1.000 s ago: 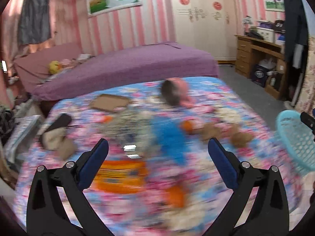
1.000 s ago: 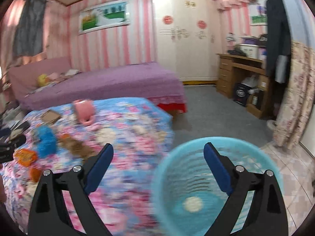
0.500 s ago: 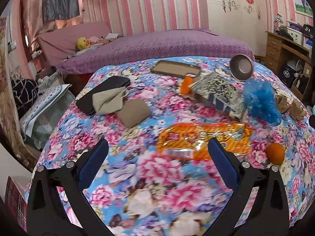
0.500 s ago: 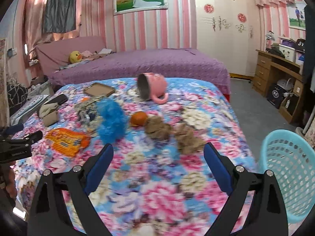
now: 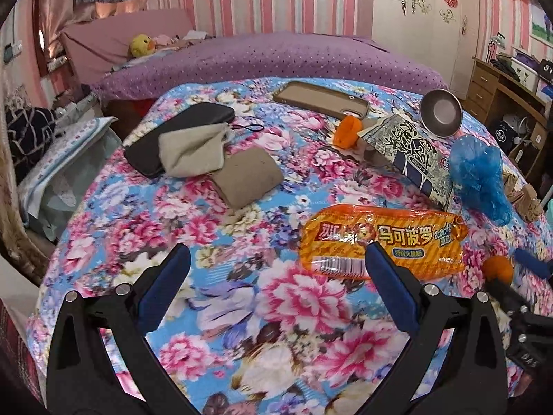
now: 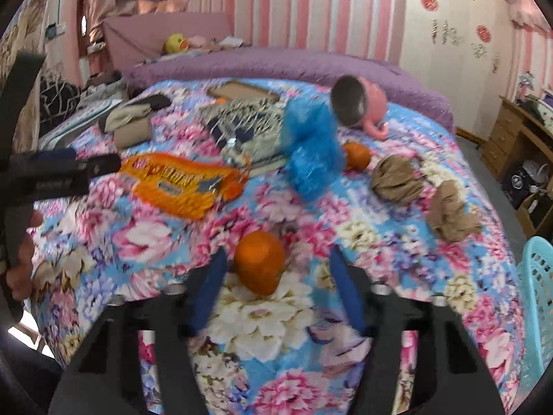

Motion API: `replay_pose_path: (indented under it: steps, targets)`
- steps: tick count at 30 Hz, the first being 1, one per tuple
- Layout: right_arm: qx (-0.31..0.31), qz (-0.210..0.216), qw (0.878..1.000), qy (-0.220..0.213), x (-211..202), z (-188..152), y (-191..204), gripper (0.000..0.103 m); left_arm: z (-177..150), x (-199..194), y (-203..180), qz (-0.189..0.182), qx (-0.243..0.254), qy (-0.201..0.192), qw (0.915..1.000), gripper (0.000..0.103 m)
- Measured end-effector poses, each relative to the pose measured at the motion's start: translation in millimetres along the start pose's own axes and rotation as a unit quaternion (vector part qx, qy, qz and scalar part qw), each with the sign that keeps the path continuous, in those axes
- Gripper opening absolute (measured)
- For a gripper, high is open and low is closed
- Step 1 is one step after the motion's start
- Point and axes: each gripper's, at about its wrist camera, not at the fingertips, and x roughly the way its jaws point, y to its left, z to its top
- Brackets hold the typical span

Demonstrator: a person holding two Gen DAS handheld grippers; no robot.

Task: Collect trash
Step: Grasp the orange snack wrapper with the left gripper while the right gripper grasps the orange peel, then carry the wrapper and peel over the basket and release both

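An orange snack wrapper [image 5: 382, 242] lies on the floral bedspread [image 5: 214, 228], just beyond my open, empty left gripper [image 5: 276, 263]; its right fingertip overlaps the wrapper's near edge. My right gripper [image 6: 278, 269] is open around an orange peel piece [image 6: 259, 264] that lies on the bedspread. Other trash lies nearby: a crumpled blue plastic bag [image 6: 312, 152], a printed packet [image 5: 411, 152], two crumpled brown papers [image 6: 395, 178], and further orange peel pieces [image 6: 357, 154]. The wrapper also shows in the right wrist view [image 6: 179, 183]. A turquoise basket [image 6: 539, 311] stands at the bed's right edge.
A tipped pink mug [image 6: 359, 107], a brown phone case [image 5: 321, 100], a black pouch [image 5: 179, 135] and beige cloths [image 5: 221, 159] lie on the bedspread. A purple bed [image 5: 293, 55] lies behind. A wooden desk [image 5: 504, 83] stands at the right. My left gripper shows in the right wrist view [image 6: 69, 169].
Both grippers have moved down toward the bedspread. The right gripper swung away from the basket and now brackets the orange peel. The left gripper has closed in on the orange wrapper.
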Motion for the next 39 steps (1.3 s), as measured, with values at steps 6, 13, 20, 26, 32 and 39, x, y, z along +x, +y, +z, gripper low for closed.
replay_pose_path:
  steps: [6, 13, 20, 26, 32, 39]
  targets:
    - [-0.002, 0.031, 1.0, 0.004, 0.0, 0.2, -4.0, 0.029, 3.7, 23.9, -10.3, -0.031, 0.001, 0.043, 0.9986, 0.08]
    - [0.024, 0.021, 0.999, -0.022, -12.6, 8.2, -37.9, 0.028, 1.6, 23.9, -29.6, -0.045, 0.034, 0.045, 0.9974, 0.027]
    - [0.056, -0.007, 0.998, -0.027, -16.9, 4.7, -83.8, 0.028, 5.3, 8.2, -36.9, -0.052, 0.035, 0.017, 0.9979, 0.002]
    - [0.062, -0.021, 0.997, -0.045, -31.2, 6.7, -107.7, 0.028, 17.1, -37.2, -44.3, -0.044, 0.026, -0.034, 0.9981, 0.002]
    - [0.074, -0.04, 0.994, -0.067, -53.1, 6.1, -140.3, 0.028, 40.1, -109.0, -83.6, -0.038, 0.057, -0.114, 0.9911, 0.002]
    - [0.114, -0.076, 0.987, -0.084, -81.5, -5.7, -197.0, 0.028, 52.2, -153.9, -154.1, -0.066, 0.084, -0.139, 0.9845, 0.002]
